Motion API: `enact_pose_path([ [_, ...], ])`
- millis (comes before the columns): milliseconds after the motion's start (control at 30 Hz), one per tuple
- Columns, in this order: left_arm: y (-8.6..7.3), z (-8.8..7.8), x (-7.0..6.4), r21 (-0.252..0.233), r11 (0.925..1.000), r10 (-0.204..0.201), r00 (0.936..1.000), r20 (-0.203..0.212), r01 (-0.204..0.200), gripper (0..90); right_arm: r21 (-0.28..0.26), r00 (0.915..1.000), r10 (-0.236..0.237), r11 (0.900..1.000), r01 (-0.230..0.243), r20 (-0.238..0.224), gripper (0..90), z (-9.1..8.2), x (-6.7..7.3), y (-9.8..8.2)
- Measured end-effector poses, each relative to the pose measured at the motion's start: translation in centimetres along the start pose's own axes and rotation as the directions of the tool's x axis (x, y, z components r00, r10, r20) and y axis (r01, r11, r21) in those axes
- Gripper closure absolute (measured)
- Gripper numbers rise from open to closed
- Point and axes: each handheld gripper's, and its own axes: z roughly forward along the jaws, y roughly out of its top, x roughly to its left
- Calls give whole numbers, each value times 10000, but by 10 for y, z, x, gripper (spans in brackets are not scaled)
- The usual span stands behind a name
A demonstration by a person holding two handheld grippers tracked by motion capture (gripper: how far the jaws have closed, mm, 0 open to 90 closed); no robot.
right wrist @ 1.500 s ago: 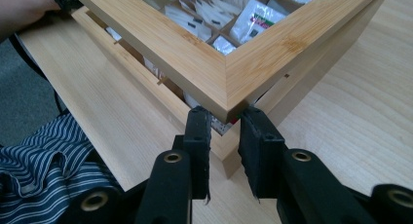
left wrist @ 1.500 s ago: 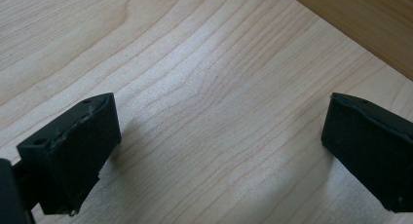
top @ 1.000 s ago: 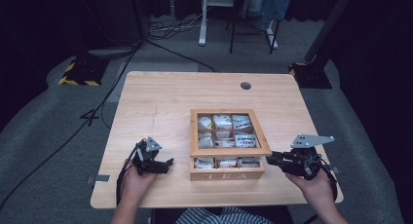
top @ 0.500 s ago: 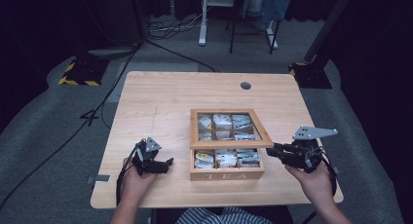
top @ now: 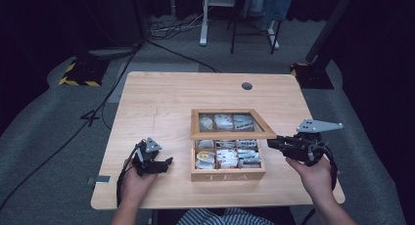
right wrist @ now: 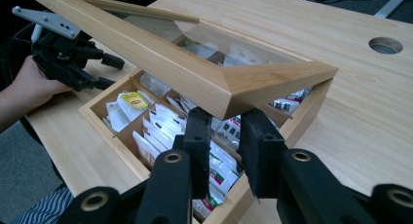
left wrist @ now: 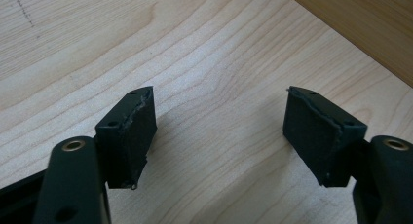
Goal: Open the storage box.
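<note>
Here, in the high view, the light wooden tea box [top: 228, 172] marked TEA sat at the centre of the pale wooden table [top: 161, 100], with its glass-paned wooden lid [top: 230, 133] partly raised, the right gripper [top: 272, 142] at its three o'clock corner and the left gripper [top: 168, 162] resting at the box's nine o'clock, its jaws having just been closing on nothing. In the left gripper view, those jaws stood apart over bare table. In the right gripper view, the right gripper's jaws were clenched under the lid's corner [right wrist: 272, 83] above the paper tea sachets [right wrist: 160, 121], so the lid-lifting step looked under way, and the next move probably called for swinging the lid further toward twelve o'clock.
</note>
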Motion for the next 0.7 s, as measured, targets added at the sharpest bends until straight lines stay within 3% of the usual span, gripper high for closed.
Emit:
enact_pose_path([
  [300,1,-3,0,-86,9994,-342,9994,96,343,344,-164,9998,-45,9999,48,172,739,4,-4,8],
  [700,6,-17,-7,-852,9954,-407,9984,404,441,353,-491,9986,-218,9985,242,473,739,8,-7,18],
])
